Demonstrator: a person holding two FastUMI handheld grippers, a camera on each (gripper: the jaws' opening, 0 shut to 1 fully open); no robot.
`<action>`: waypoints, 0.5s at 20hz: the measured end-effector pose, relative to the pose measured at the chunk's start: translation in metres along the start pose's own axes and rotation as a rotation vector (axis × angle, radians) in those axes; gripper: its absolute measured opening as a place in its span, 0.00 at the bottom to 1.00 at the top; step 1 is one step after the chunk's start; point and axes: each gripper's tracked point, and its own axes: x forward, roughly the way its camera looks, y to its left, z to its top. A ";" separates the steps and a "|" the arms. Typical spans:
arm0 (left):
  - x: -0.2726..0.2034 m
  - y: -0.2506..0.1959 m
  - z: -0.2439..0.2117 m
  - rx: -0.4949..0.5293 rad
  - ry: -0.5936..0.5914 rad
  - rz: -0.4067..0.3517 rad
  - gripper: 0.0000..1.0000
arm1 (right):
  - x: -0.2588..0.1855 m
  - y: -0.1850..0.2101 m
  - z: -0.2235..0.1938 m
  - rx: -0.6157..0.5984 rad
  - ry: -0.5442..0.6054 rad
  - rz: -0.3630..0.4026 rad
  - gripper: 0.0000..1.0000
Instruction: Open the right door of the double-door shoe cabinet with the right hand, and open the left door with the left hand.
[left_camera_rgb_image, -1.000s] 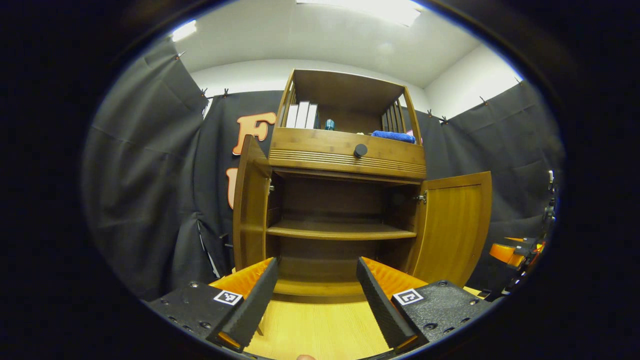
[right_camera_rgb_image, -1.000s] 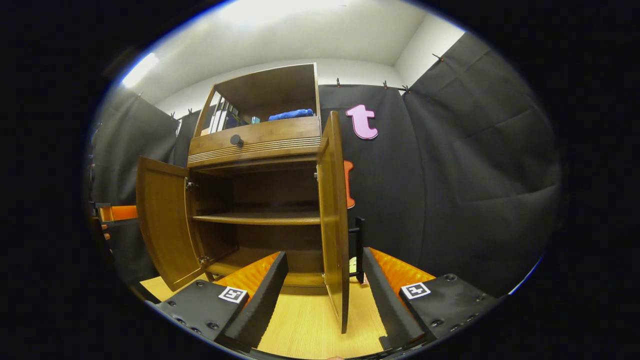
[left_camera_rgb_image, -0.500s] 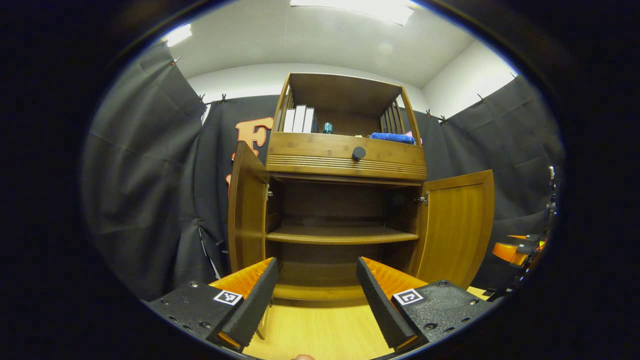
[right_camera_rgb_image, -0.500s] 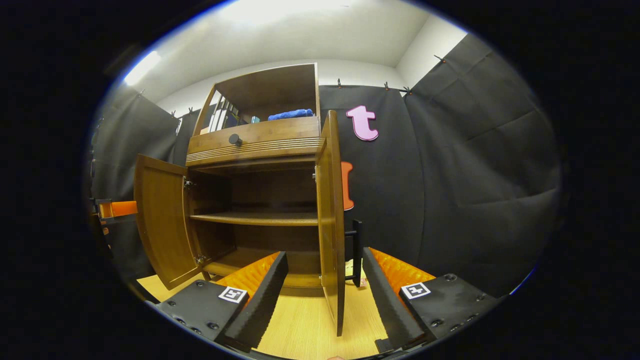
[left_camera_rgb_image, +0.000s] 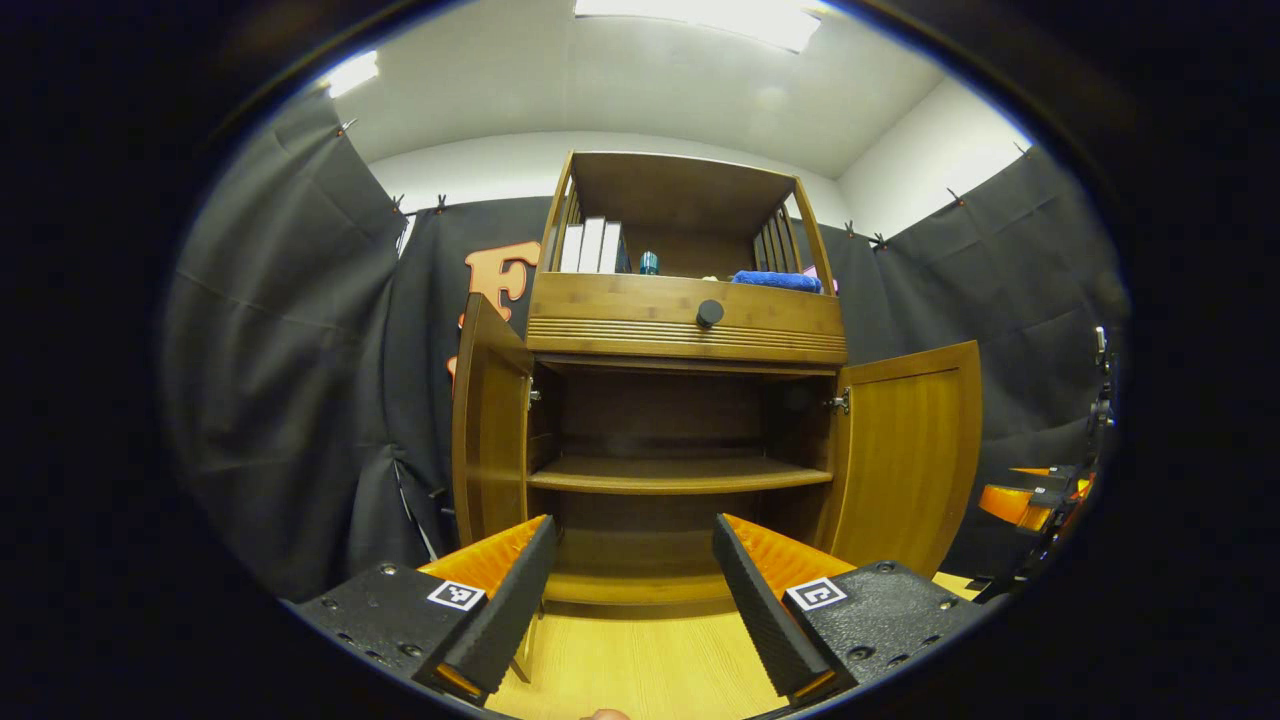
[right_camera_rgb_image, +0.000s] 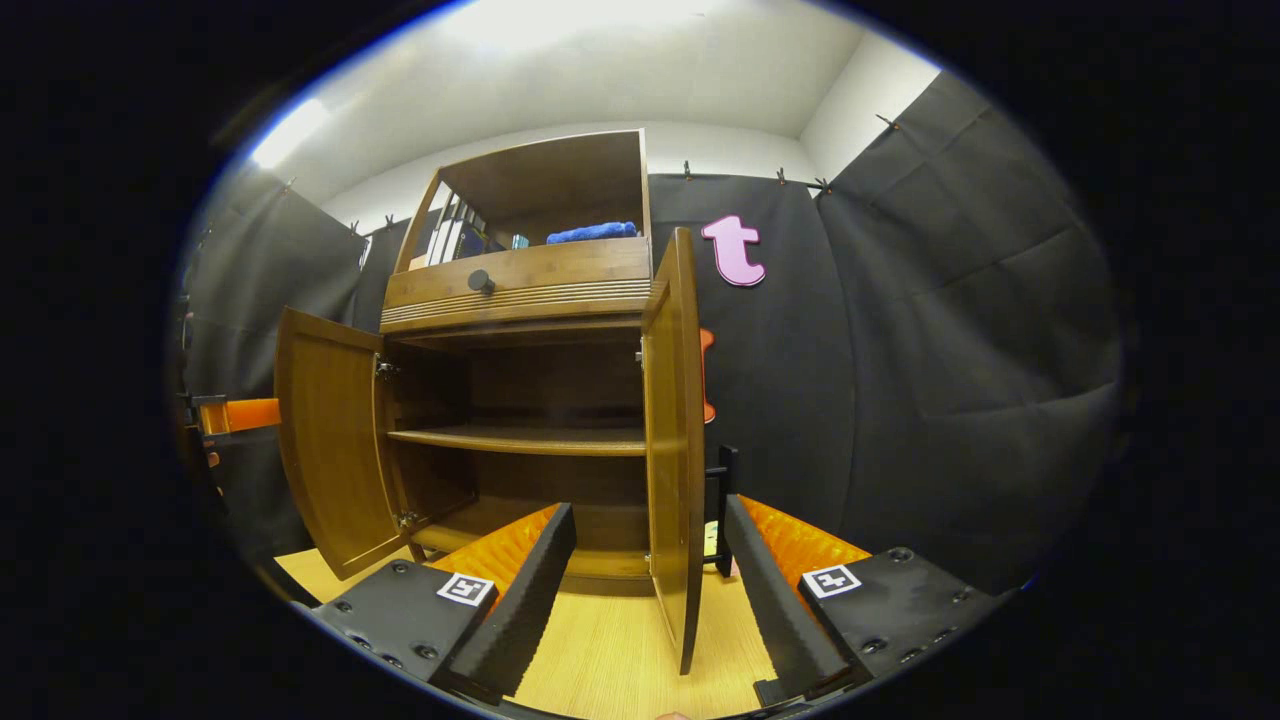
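Observation:
The wooden shoe cabinet (left_camera_rgb_image: 690, 330) stands ahead with both doors swung out. Its left door (left_camera_rgb_image: 490, 430) is angled outward and its right door (left_camera_rgb_image: 905, 455) faces me flat. My left gripper (left_camera_rgb_image: 630, 600) is open, low in front of the bare inner shelf (left_camera_rgb_image: 680, 478), holding nothing. In the right gripper view the right door (right_camera_rgb_image: 675, 450) is edge-on, its dark handle (right_camera_rgb_image: 722, 510) on the far side, and the left door (right_camera_rgb_image: 325, 440) stands wide. My right gripper (right_camera_rgb_image: 645, 600) is open, with the door's edge lined up between its fingers, not clamped.
Above the doors are a drawer with a round knob (left_camera_rgb_image: 709, 313) and a top shelf with books (left_camera_rgb_image: 590, 247) and a blue cloth (left_camera_rgb_image: 778, 281). The cabinet stands on a light wooden floor (left_camera_rgb_image: 640, 665). Black cloth walls close in on both sides. The other gripper (left_camera_rgb_image: 1040, 495) shows far right.
Both views have drifted slightly, and the cabinet sits a little lower in the left gripper view. Both doors stay open and both grippers stay open.

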 end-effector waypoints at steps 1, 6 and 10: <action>-0.001 0.000 0.000 0.001 -0.001 0.000 0.92 | -0.002 0.002 0.001 -0.001 -0.003 0.001 1.00; -0.001 0.001 -0.001 -0.002 0.000 0.006 0.92 | -0.003 0.005 0.004 -0.017 -0.012 0.005 0.90; -0.003 0.001 0.000 -0.001 -0.001 0.007 0.92 | -0.006 0.007 0.004 -0.015 -0.012 0.011 0.91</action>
